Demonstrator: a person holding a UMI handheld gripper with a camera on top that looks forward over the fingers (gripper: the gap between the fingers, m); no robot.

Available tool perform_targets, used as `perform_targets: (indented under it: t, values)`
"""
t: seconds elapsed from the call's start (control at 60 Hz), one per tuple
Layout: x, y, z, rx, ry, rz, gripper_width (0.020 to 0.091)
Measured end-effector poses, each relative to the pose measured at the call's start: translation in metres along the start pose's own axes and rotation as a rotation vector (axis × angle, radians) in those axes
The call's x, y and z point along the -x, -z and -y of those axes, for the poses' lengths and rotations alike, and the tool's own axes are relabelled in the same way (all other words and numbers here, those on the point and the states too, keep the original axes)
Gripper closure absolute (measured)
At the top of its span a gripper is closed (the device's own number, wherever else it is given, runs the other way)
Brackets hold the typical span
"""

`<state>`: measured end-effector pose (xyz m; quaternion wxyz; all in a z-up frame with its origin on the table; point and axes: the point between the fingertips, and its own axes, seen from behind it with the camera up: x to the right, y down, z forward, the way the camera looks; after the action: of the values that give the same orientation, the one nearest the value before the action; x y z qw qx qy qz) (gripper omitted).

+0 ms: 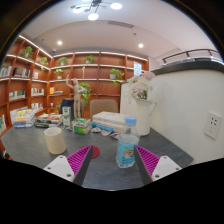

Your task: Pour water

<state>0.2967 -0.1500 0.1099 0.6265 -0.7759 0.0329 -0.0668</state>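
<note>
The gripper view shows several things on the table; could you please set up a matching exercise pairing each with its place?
Things:
1. water bottle
2. cream cup
3. wall socket
4. shelves

Places:
A. on the white partition, right of the bottle
B. along the far wall
C. just ahead of the open jaws of the gripper, untouched
D. on the grey table, left of the bottle

Pairs: 1-C, 2-D, 3-A, 4-B
</note>
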Motion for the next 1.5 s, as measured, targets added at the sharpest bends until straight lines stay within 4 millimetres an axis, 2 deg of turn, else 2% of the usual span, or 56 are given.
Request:
perform_targets:
  t: [0.067,0.167,0.283,0.383,0.433,0.467,0.567,0.617,0.65,0.683,0.833,0.883,1.033,1.167,1.25,1.383,1.5]
  values:
    - [-0.024,-0.012,-0.009,-0.004,0.006,-0.022,0.0279]
    - [-0.041,-0.039,-0.013,-0.003,-0.002,-0.017,0.0283]
    - [-0.047,-0.072,-0.011,-0.019,-0.017,0.016,0.0282]
    - [-0.046,-0.09,-0.005,-0.032,0.015,0.048,0.0286]
    - [-0.047,-0.098,-0.001,-0.046,0.03,0.048,0.0318]
    - [-0.045,-0.102,0.0,-0.049,0.04,0.05,0.037]
    - [-0.04,-0.111,-0.001,-0.048,0.044,0.062,0.0547]
    - [-0.039,-0.115,-0.004,-0.045,0.043,0.064,0.0578]
    - [-0.037,-0.116,-0.006,-0.039,0.033,0.077,0.0623]
    - [-0.037,-0.115,-0.007,-0.033,0.016,0.081,0.0631]
    - [-0.039,-0.113,-0.008,-0.024,0.0,0.069,0.0783]
    - [-0.038,-0.114,-0.009,-0.02,0.002,0.073,0.081]
    - [-0.039,-0.114,-0.008,-0.015,0.0,0.065,0.0812]
    - [-0.036,-0.117,-0.002,0.013,0.122,0.049,0.0813]
    - [-0.031,-0.123,0.016,-0.003,0.276,0.032,0.0813]
    - [0.002,-0.131,0.046,-0.048,0.609,-0.007,0.0813]
    - [0.049,-0.141,0.059,-0.085,0.854,-0.011,0.0813]
